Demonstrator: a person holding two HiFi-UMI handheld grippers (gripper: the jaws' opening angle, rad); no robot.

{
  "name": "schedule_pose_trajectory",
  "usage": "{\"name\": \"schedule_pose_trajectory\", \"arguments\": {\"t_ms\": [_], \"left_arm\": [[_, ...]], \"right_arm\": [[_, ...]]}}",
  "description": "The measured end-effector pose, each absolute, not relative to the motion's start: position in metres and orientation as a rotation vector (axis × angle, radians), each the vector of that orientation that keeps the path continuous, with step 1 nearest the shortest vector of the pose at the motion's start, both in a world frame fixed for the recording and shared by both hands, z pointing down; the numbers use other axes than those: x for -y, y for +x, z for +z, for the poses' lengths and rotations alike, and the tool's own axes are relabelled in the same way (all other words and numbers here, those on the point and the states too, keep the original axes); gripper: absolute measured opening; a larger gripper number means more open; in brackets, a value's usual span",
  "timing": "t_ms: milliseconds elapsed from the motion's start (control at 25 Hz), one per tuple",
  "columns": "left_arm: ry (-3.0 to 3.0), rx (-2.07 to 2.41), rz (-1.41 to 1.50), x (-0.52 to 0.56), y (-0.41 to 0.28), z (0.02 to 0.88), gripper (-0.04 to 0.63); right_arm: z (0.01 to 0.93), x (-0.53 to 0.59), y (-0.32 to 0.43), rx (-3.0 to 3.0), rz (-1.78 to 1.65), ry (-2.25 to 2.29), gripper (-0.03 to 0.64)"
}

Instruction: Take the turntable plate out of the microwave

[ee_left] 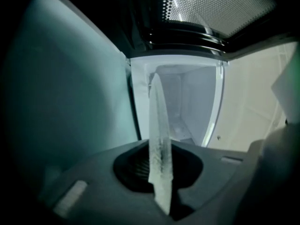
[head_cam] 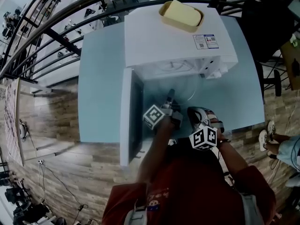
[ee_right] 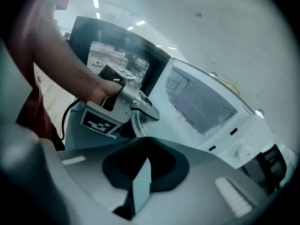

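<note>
A pale blue bench (head_cam: 101, 78) stands on a wood floor (head_cam: 56, 144). Only the white microwave (head_cam: 164, 41) sits on it, its door (head_cam: 127, 121) swung open.

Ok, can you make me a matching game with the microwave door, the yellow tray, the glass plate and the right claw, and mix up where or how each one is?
Things:
1. microwave door
2. yellow tray
3. glass plate
4. right claw

Where or how:
A. shut, with nothing in it
B. swung open
C. pinched in the left claw
D. sitting on top of the microwave

Pairs: 1-B, 2-D, 3-C, 4-A
</note>
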State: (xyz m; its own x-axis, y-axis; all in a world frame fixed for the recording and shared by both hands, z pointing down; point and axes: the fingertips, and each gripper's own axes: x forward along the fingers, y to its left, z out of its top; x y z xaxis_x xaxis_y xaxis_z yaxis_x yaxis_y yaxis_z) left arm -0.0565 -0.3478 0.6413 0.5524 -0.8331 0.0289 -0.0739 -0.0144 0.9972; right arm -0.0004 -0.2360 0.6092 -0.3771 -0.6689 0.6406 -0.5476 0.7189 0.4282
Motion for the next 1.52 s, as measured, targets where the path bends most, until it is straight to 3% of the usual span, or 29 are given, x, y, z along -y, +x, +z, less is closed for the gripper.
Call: {"name": "schedule_pose_trajectory", "arguments": {"t_ms": [640,1520], "left_arm": [[1.486,0.852,-0.693,0.255,-0.07,0.613,0.021],[1.46,1.013,-0.954,0.227,-0.049,0.524,0.021]], "right_arm": [[0.558,0.191,0.036,2.212,0.066,1.323,-0.002],[0.47,0.248,0.088,2.569,0.112,1.273,-0.002]]}}
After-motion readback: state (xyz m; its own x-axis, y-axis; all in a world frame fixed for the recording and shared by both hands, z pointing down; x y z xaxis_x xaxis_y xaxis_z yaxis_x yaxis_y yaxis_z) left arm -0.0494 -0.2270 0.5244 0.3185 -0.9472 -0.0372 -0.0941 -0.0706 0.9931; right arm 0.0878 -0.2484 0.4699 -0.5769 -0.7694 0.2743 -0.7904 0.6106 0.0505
